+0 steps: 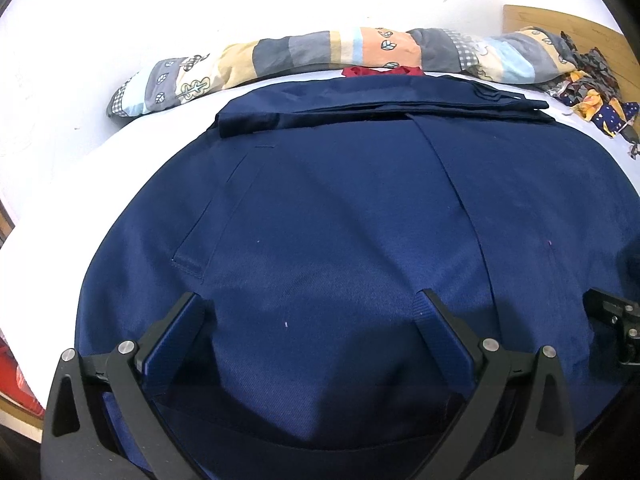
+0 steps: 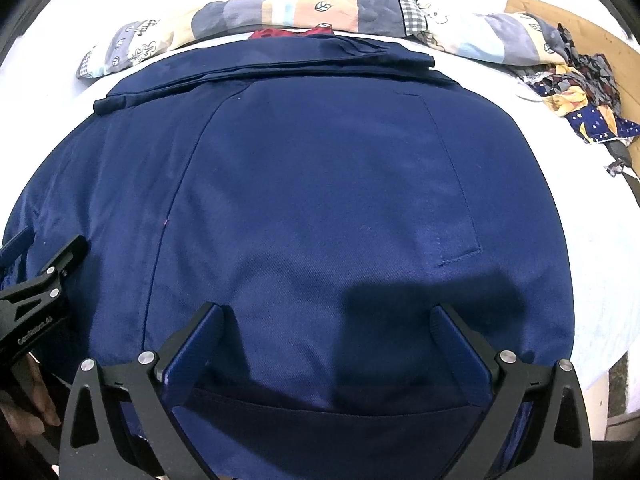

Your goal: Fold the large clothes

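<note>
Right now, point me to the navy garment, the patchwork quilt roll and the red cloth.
navy garment [image 1: 340, 216]: left wrist view, middle panel.
patchwork quilt roll [image 1: 384, 48]: left wrist view, orange patch.
red cloth [image 2: 288, 33]: right wrist view, exposed strip.

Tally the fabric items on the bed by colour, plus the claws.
Navy garment: 1
Red cloth, mostly hidden behind it: 1
Patchwork pastel roll: 1
Dark patterned heap: 1
Claws, left and right, both open: 2
Total: 6
</note>
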Motion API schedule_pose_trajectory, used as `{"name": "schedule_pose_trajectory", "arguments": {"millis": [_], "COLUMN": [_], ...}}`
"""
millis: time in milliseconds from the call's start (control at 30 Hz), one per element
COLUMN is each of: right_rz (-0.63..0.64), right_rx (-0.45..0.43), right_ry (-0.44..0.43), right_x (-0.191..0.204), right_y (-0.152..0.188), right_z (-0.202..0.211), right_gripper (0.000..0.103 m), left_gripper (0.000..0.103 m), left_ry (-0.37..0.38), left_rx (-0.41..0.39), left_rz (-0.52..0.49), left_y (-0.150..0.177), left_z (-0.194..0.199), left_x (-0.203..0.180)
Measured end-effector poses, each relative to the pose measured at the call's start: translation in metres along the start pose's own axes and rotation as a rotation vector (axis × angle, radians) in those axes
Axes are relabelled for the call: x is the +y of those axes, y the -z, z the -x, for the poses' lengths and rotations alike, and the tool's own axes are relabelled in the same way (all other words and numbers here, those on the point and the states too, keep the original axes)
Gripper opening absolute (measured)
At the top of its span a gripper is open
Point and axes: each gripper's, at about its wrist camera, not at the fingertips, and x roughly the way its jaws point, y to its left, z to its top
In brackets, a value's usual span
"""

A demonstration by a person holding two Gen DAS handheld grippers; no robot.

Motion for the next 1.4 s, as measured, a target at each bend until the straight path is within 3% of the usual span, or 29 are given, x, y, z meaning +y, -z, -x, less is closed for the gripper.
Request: {"name": "schedule_pose_trajectory", "arguments": {"millis": [367,533,633,767,967,1033,1133,1200,1267,1300,1400], "right_rz": [0.012,0.030,0.029,-0.041,-0.201,-0.286,-0.429,-0.517,-0.592,-0.640,-0.708], "right_rx": [0.011,0.061,0.085,0.059,-0.038,-0.059,-0.061,-0.016,0.061,0.097,0.120], "right_ry": [-0.004,-0.026,-0.085,-0.219,-0.274,-0.251,-0.266,-0.281,-0.294,-0.338,-0.386], "right_x": [0.001,-0.001,-0.008,-0.027,-0.081,-0.108,-0.146,-0.164,-0.176,-0.181,-0.187], "right_y": [0.001,0.000,0.000,0.000,-0.009,-0.010,-0.006,0.001,0.012,0.019,0.028], "right_z": [0.001,0.002,0.007,0.025,0.058,0.064,0.062,0.051,0.035,0.025,0.017], "right_gripper": [0.102,0.103,0.102,0.101,0.101,0.101,0.099,0.087,0.069,0.062,0.059], "left_gripper": [0.103,0.103,0.103,0.103,0.103,0.103,0.103,0.103,0.103,0.103,0.103], "left_ry": [0.009,0.066,0.129,0.176,0.255,0.266,0.273,0.296,0.347,0.375,0.403], "left_rx": [0.003,0.098,0.170,0.193,0.227,0.235,0.222,0.237,0.260,0.278,0.313], "left_rz": [-0.010,-0.035,-0.059,-0.050,-0.013,0.004,0.081,0.182,0.314,0.377,0.489], "left_y": [0.001,-0.007,-0.011,-0.011,-0.027,-0.035,-0.041,-0.039,-0.029,-0.023,-0.007], "left_z": [0.003,0.005,0.007,0.014,0.025,0.027,0.034,0.032,0.028,0.024,0.017], "left_x": [0.001,0.006,0.012,0.018,0.040,0.053,0.092,0.125,0.158,0.171,0.196]}}
